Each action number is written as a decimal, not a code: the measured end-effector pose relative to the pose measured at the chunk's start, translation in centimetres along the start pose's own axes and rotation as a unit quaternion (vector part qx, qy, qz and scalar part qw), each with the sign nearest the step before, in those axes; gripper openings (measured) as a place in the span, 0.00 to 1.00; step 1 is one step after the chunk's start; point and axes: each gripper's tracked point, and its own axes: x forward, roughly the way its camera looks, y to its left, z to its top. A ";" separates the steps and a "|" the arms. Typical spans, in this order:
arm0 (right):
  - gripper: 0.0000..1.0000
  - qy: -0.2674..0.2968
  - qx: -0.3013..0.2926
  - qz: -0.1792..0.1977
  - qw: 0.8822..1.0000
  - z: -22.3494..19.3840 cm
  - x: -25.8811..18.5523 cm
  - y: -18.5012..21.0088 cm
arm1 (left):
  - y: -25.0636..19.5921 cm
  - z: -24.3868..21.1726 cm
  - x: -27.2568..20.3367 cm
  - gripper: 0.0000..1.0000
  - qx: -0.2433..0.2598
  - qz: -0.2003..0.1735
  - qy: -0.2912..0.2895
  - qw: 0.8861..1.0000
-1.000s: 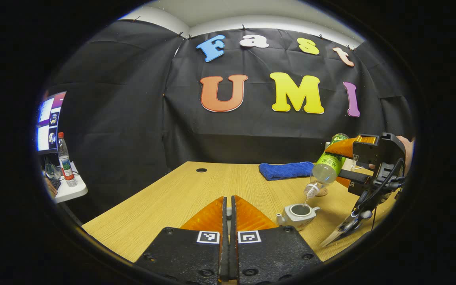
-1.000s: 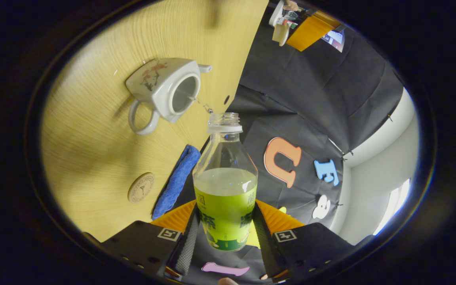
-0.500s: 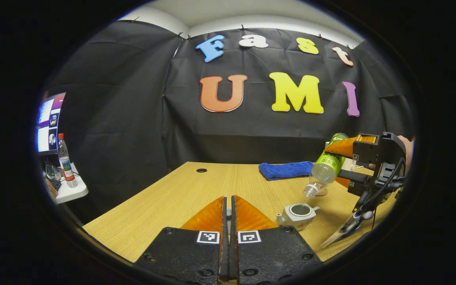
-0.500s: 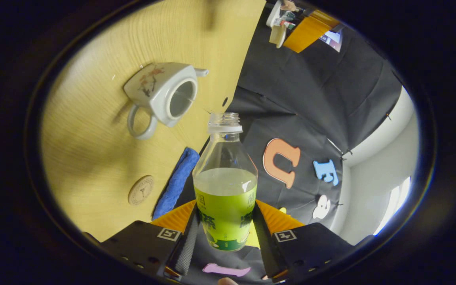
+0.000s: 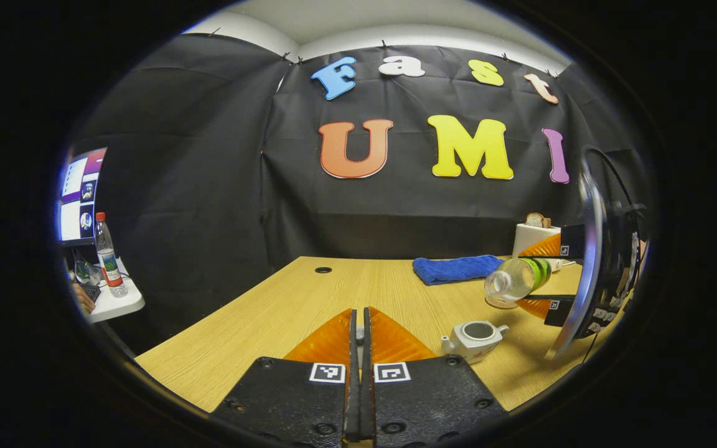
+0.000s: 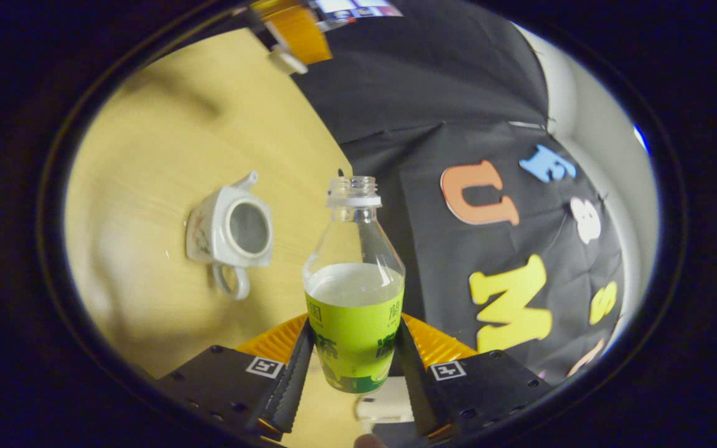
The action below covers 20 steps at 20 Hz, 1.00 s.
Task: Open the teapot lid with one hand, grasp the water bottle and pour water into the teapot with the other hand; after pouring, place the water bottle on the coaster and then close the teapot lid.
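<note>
A white teapot [image 5: 473, 339] stands lidless on the wooden table [image 5: 271, 317], right of my left gripper [image 5: 359, 314]. That gripper is held above the table; in the right gripper view it [image 6: 290, 31] is shut on the small white lid [image 6: 285, 61]. My right gripper [image 6: 355, 367] is shut on the green-labelled water bottle [image 6: 355, 298], which is uncapped and part full. The teapot [image 6: 231, 230] lies left of the bottle's mouth, apart from it. In the left gripper view the bottle [image 5: 514, 279] hangs nearly level above and right of the teapot, over the round coaster [image 5: 500, 303].
A folded blue towel [image 5: 455, 269] lies at the back of the table, with a white box [image 5: 536, 235] to its right. A cable hole [image 5: 323, 270] marks the table's far middle. Off the left edge stand a side table with a bottle [image 5: 109, 255] and a monitor [image 5: 75, 193].
The right gripper has swung the bottle up and away from the teapot's opening, turning it toward level. The thin stream seen 1.0 s ago has stopped. The left gripper has barely moved.
</note>
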 end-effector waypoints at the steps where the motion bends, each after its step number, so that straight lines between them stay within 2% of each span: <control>1: 0.73 -0.005 0.055 0.007 0.998 0.3 -0.2 -0.4 | -0.3 -0.1 0.1 0.02 -0.001 -0.002 0.001 1.000; 3: 0.72 -0.019 0.157 0.009 0.987 0.4 -0.3 -2.1 | -1.1 -0.3 0.3 0.02 -0.001 -0.010 0.004 1.000; 4: 0.70 -0.026 0.206 0.006 0.978 0.6 -0.2 -2.9 | -1.6 -0.2 0.3 0.03 0.001 -0.013 0.003 1.000; 5: 0.72 -0.039 0.257 0.002 0.966 0.6 0.1 -4.1 | -2.0 0.1 0.2 0.03 0.000 -0.017 0.001 1.000; 6: 0.70 -0.049 0.308 -0.004 0.950 0.4 0.4 -5.4 | -2.3 0.1 0.1 0.03 -0.002 -0.023 -0.001 1.000; 7: 0.70 -0.069 0.364 -0.006 0.929 0.4 0.7 -6.7 | -2.6 0.2 0.1 0.03 -0.004 -0.026 -0.002 1.000; 10: 0.72 -0.073 0.509 -0.013 0.858 -2.4 2.9 -9.7 | -2.9 0.4 -0.1 0.03 -0.002 -0.029 -0.003 1.000; 12: 0.71 -0.055 0.555 -0.018 0.830 -5.0 5.3 -10.3 | -3.1 0.7 -0.1 0.03 -0.004 -0.031 -0.006 0.999; 14: 0.70 -0.030 0.574 -0.020 0.818 -6.9 7.4 -9.6 | -3.1 0.8 -0.2 0.02 0.001 -0.031 -0.009 0.999; 18: 0.71 -0.001 0.578 -0.015 0.816 -9.1 10.2 -7.0 | -3.0 0.7 -0.3 0.03 0.004 -0.030 -0.010 0.999; 20: 0.70 0.000 0.569 -0.019 0.822 -9.1 10.6 -6.5 | -3.0 0.7 -0.1 0.03 0.006 -0.029 -0.009 1.000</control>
